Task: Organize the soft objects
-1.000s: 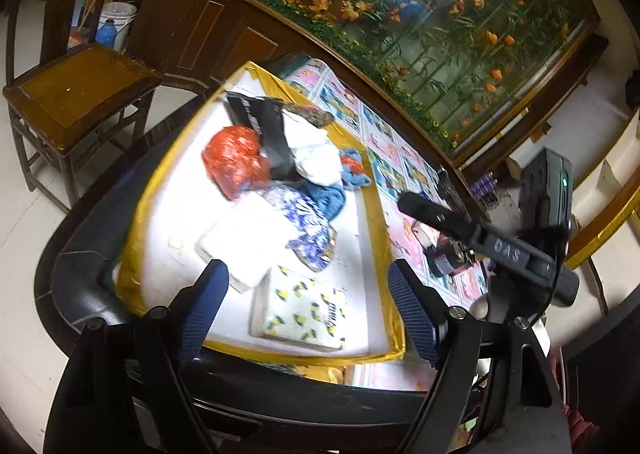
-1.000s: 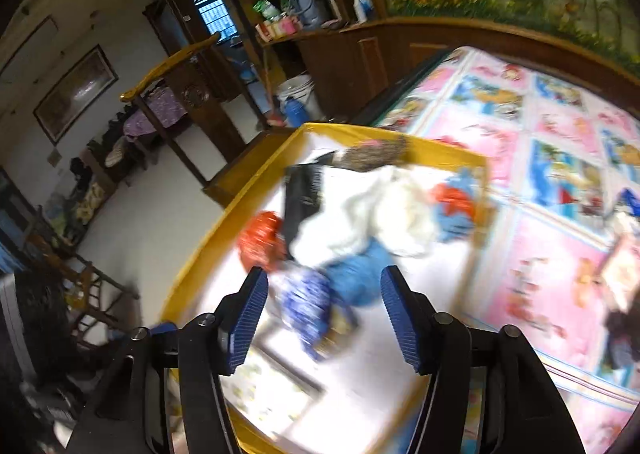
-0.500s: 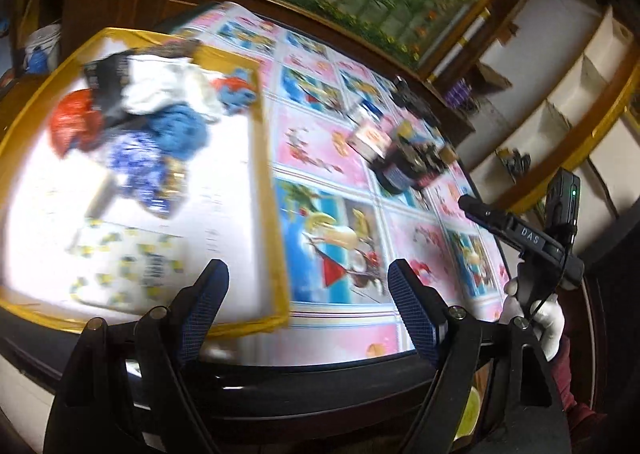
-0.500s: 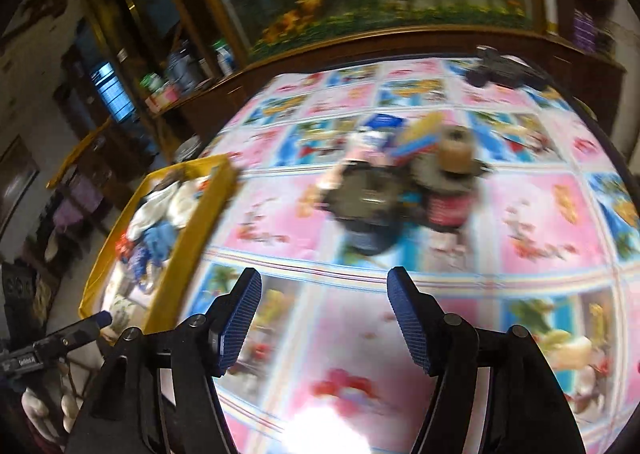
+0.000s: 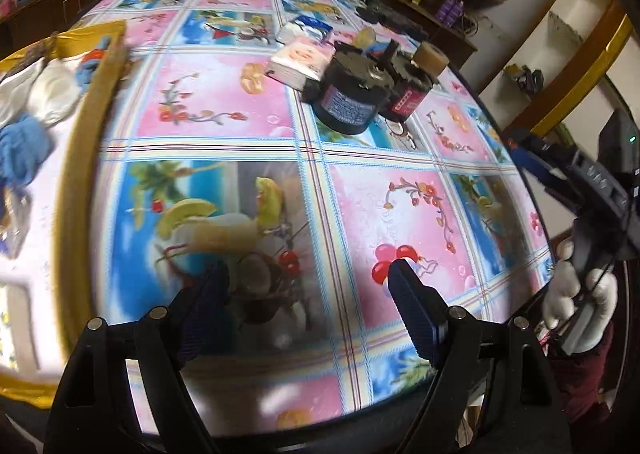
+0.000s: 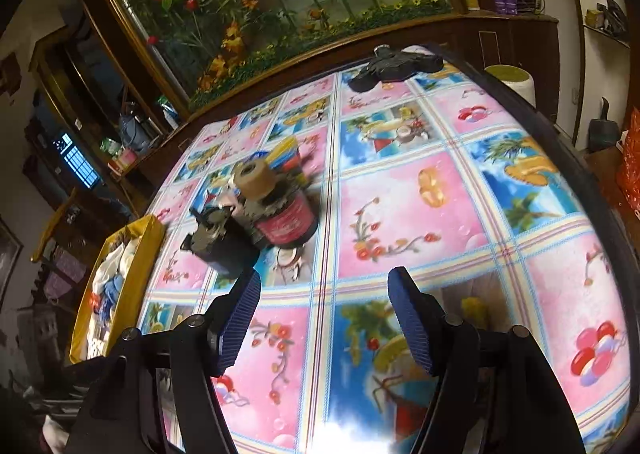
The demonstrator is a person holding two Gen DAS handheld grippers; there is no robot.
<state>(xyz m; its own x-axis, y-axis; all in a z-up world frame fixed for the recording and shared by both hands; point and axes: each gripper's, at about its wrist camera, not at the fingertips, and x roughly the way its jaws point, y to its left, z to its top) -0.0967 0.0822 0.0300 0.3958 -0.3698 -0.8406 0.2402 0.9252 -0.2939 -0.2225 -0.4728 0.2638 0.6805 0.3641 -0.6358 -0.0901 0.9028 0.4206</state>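
A yellow-rimmed tray [image 5: 86, 126] at the table's left holds soft things: a white cloth [image 5: 48, 90] and a blue knitted piece [image 5: 22, 150]. It also shows far left in the right wrist view [image 6: 138, 266]. My left gripper [image 5: 308, 290] is open and empty above the patterned tablecloth, right of the tray. My right gripper [image 6: 324, 302] is open and empty over the table's middle. The right gripper also shows at the right edge of the left wrist view [image 5: 568, 170], held by a white-gloved hand.
A cluster stands mid-table: a black jar [image 5: 352, 94], a red-labelled jar [image 6: 286, 218], a tape roll [image 6: 252, 174] and a small pink box [image 5: 302, 62]. A black object [image 6: 394, 68] lies at the far edge. A wooden cabinet runs behind the table.
Both grippers have swung right, away from the tray of soft things, and now face the middle of the table. Both stayed open and empty.
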